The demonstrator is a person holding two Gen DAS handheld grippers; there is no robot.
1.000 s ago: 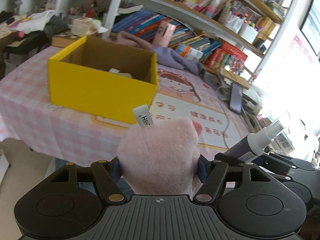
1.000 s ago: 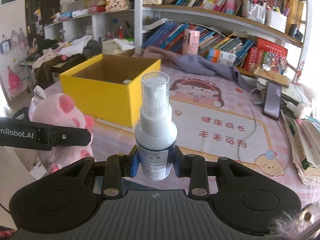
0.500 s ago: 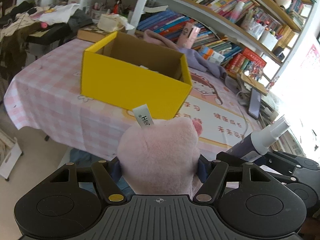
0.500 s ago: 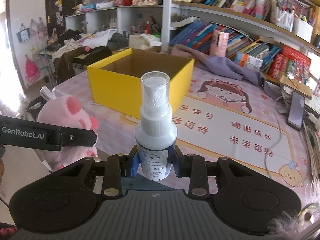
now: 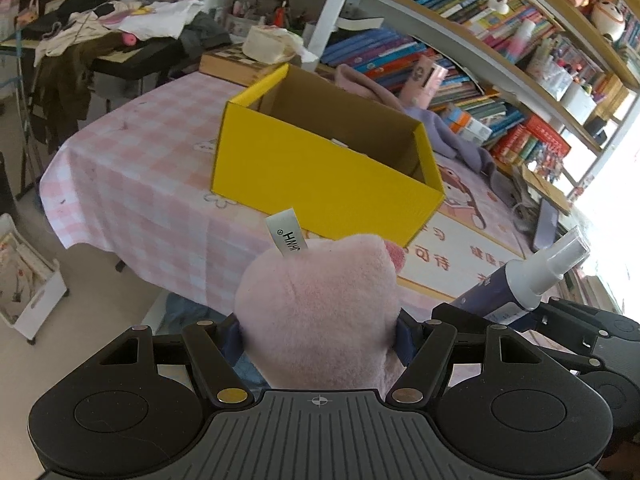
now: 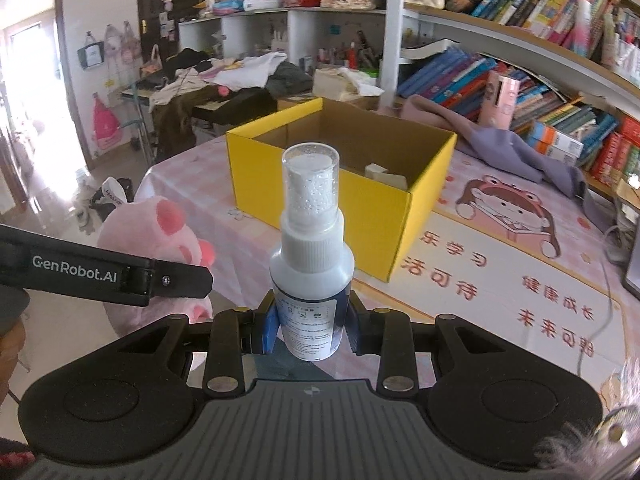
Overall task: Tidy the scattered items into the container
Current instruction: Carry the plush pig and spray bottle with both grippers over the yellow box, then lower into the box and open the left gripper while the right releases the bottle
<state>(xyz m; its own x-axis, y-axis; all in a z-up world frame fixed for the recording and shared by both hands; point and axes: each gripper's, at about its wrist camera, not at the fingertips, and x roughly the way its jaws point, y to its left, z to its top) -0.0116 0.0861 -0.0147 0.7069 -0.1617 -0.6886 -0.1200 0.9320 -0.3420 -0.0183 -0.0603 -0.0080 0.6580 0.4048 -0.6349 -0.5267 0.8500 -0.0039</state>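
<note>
Seen only from the right wrist: pale item (image 6: 385, 175) inside yellow box (image 6: 320, 196); left gripper (image 5: 319, 334) pinching plush toy (image 5: 316, 308), right gripper (image 6: 309, 330) pinching spray bottle (image 6: 310, 264).

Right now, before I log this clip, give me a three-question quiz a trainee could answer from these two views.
1. True or false: the left gripper is shut on the plush.
2. What does the right gripper hold? A) phone B) spray bottle C) book
3. Fill in: the yellow box stands on the table with its top ____.

Key:
1. True; its pads press the plush on both sides.
2. B; the bottle stands upright between the pads, cap on.
3. Open; something pale already lies inside.
</note>
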